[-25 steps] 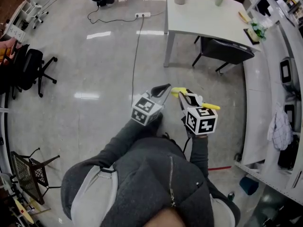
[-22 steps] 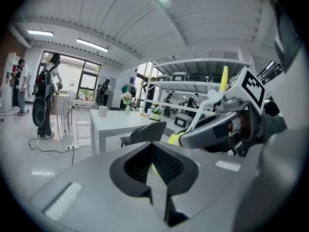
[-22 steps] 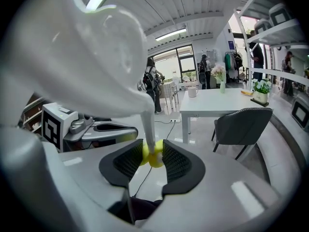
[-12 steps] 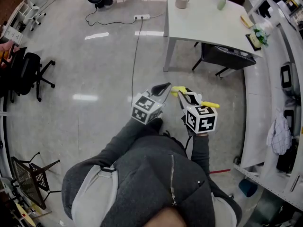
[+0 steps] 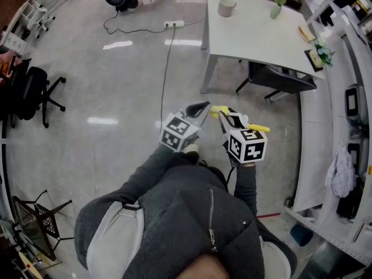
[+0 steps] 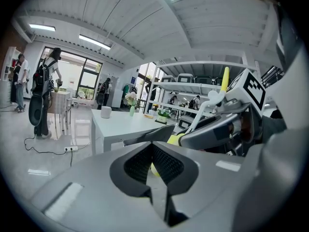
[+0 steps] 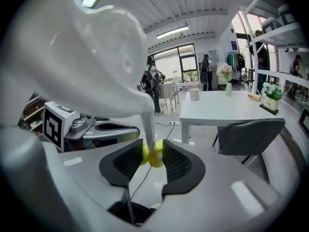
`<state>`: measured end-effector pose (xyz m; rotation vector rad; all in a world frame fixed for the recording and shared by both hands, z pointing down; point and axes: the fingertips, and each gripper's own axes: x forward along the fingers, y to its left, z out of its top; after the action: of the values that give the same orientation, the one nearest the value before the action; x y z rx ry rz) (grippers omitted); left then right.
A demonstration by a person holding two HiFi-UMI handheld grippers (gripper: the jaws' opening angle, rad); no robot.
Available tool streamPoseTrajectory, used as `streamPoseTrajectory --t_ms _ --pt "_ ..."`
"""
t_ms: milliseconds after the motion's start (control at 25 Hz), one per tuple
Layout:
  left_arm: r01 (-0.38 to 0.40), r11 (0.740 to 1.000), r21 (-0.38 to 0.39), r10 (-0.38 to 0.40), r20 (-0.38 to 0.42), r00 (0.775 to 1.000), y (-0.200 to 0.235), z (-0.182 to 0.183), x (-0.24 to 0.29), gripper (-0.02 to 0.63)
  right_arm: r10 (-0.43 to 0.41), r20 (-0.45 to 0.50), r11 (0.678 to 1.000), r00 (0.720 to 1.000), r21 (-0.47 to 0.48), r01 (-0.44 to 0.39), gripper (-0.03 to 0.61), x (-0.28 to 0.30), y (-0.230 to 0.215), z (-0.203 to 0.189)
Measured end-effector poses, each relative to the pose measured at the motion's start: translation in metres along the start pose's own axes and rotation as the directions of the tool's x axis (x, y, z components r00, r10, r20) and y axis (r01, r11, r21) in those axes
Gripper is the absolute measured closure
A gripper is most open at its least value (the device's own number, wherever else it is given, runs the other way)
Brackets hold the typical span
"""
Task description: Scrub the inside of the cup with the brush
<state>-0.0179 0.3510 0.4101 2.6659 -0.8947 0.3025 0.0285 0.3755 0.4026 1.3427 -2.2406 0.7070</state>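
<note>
Grey right gripper [image 7: 153, 154] is clamped on the yellow-and-white brush [image 7: 148, 124], its long handle pointing back towards the person. Just to its left, the left gripper [image 6: 152, 154] has its jaws pressed together. Well beyond both, the cup [image 5: 226, 7] stands upright at the far edge of the white table [image 5: 256, 36].

ahead-left: open floor [image 5: 116, 97], cable [image 5: 167, 68] | ahead-right: table [image 5: 256, 36], chair [image 5: 282, 77] | right: counter [image 5: 317, 132]
</note>
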Motion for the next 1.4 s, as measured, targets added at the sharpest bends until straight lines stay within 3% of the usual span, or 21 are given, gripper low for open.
streamPoseTrajectory --t_ms 440,880,1400 --pt "0.012 1.000 -0.027 -0.012 -0.016 1.000 0.014 -0.005 0.016 0.603 -0.004 -0.023 1.000 1.000 0.006 0.004 0.446 0.019 -0.013 0.007" --pt "-0.031 0.997 -0.069 0.029 -0.023 0.999 0.028 -0.010 0.008 0.603 -0.008 -0.037 1.000 0.999 -0.003 0.007 0.446 0.028 -0.015 0.011" --pt "-0.007 0.998 -0.057 0.006 -0.021 1.000 0.027 -0.007 0.016 0.603 -0.022 -0.020 1.000 1.000 0.014 0.023 0.446 0.027 -0.024 0.014"
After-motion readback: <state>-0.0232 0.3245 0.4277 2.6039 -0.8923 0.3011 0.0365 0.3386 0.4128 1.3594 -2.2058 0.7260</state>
